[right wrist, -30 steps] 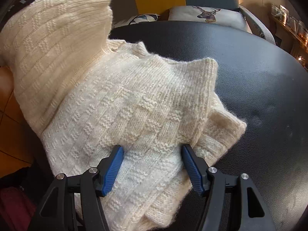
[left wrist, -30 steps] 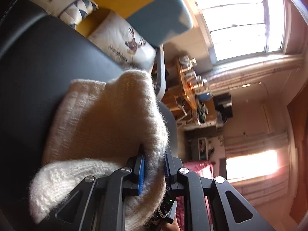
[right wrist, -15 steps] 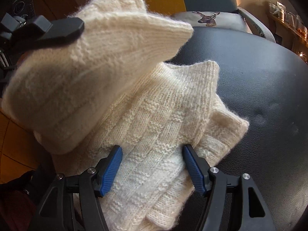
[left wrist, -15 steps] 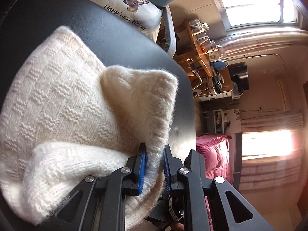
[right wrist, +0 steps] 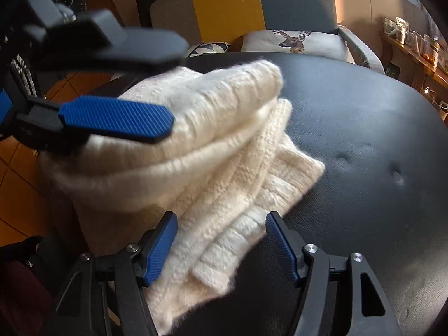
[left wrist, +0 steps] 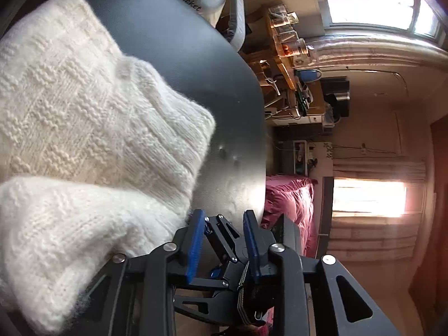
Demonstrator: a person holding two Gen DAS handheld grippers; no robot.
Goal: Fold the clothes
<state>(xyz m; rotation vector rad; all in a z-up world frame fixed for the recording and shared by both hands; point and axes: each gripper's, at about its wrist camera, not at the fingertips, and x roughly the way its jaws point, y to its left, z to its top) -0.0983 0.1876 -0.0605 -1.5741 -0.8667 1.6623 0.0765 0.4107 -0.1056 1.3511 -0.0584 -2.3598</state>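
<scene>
I had the cream knit sweater (right wrist: 224,151) lying folded in layers on the black padded table (right wrist: 364,128), toward its near-left part. In the right wrist view the top fold bulged up over the lower layers, with one knit corner sticking out to the right onto bare black surface.

Left gripper (left wrist: 222,221): fingers were apart, nothing between the blue pads. Through the gap I only saw the table surface and part of the right gripper's black body. Its left pad (left wrist: 194,240) sat just beside the edge of the sweater (left wrist: 98,128); whether it touched the wool, I couldn't tell. From the right wrist camera the left gripper (right wrist: 176,89) came in from the left, over the top fold, blurred, with one blue ribbed pad (right wrist: 114,119) and one black finger above it, clearly separated.

Right gripper (right wrist: 221,236): fingers were spread wide, straddling the near edge of the folded stack. The wool lay between the pads, but neither pad pressed into it visibly.

Behind the table I saw a deer-print cushion (right wrist: 294,42) on a grey and yellow seat (right wrist: 229,5). The left wrist view also showed a wooden shelf with jars (left wrist: 282,44), a pink bedspread (left wrist: 288,204) and bright windows (left wrist: 372,0).
</scene>
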